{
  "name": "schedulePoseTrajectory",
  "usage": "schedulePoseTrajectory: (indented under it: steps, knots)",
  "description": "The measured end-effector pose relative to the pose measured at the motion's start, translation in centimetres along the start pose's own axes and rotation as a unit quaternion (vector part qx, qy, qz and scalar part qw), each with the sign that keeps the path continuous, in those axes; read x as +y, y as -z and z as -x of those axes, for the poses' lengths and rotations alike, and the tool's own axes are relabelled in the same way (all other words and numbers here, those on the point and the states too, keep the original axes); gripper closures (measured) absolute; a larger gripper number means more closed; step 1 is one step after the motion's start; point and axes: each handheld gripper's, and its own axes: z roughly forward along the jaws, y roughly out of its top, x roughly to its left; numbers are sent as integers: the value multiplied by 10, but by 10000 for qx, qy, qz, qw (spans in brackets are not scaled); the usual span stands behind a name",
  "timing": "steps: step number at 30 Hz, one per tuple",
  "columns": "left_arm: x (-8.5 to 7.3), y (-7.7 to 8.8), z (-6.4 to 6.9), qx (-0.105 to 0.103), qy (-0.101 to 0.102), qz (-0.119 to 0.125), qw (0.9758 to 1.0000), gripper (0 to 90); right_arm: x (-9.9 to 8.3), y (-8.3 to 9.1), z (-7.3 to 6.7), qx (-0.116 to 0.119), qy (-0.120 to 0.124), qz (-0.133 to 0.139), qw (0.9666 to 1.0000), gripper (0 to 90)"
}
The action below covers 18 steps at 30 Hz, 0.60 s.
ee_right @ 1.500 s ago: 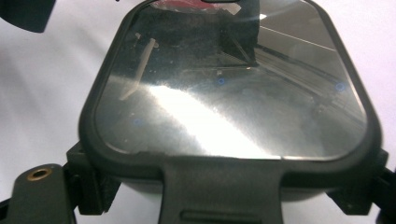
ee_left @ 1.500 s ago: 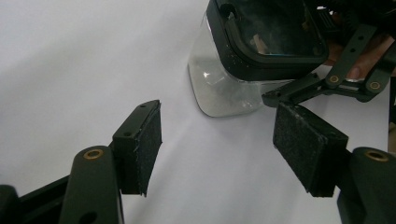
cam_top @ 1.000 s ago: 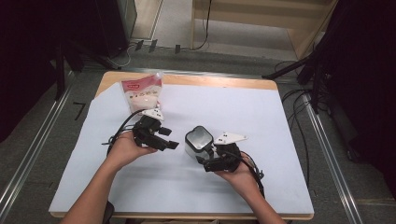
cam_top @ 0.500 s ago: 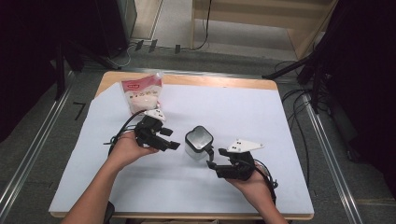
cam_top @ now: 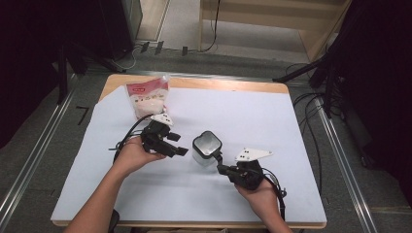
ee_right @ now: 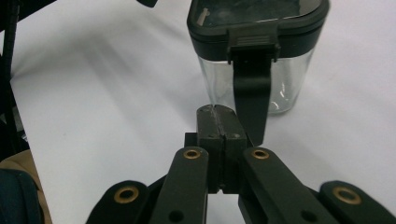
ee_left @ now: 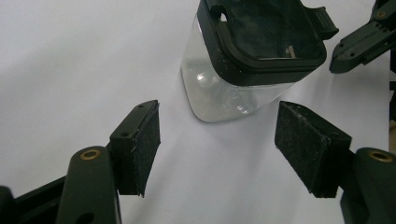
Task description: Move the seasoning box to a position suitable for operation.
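A clear square container [cam_top: 206, 149] with a black lid stands on the white sheet [cam_top: 252, 116] near the table's middle. My left gripper [cam_top: 178, 144] is just left of it and open, with nothing between the pads. In the left gripper view the container [ee_left: 243, 70] stands a little beyond my open left gripper [ee_left: 217, 149]. My right gripper [cam_top: 221, 168] lies at the container's near right side, shut. In the right gripper view my right gripper [ee_right: 219, 115] has its pads pressed together just in front of the lid's black latch strap [ee_right: 250, 93], which hangs down over the glass wall [ee_right: 285, 79].
A clear bag of white contents with a red label [cam_top: 147, 97] lies at the back left of the sheet. The wooden table edge [cam_top: 233, 83] shows at the back. Cables [cam_top: 124, 141] trail from the left gripper. Bare sheet lies to the right and front.
My right gripper has drawn back from the container toward the near right. The left gripper and the container have stayed where they were.
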Motion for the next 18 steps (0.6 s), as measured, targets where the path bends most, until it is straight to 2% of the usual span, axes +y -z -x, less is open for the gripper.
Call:
schedulePoseTrajectory:
  steps: [4, 8, 11, 14, 15, 18]
  knots:
    - [0, 1, 0, -36, 20, 88, 10000, 301, 0, -7, 0, 7, 4, -21, 10000, 900]
    - [1, 0, 1, -26, 9, 117, 9999, 292, 1, -13, 1, 39, -123, 10, 9999, 900]
    - [1, -1, 1, -73, -2, 69, 9999, 291, 3, -18, 2, 28, -135, 6, 9999, 900]
    - [2, -2, 3, -21, -78, 29, 10000, 283, 4, -20, 3, -13, -174, 5, 9998, 900]
    - [2, -3, 3, -117, -76, 36, 9999, 283, 4, -20, 4, -1, -174, 7, 9998, 900]
    - [3, -5, 5, -79, -120, -13, 9999, 283, 5, -19, 5, -31, -140, -20, 9999, 900]
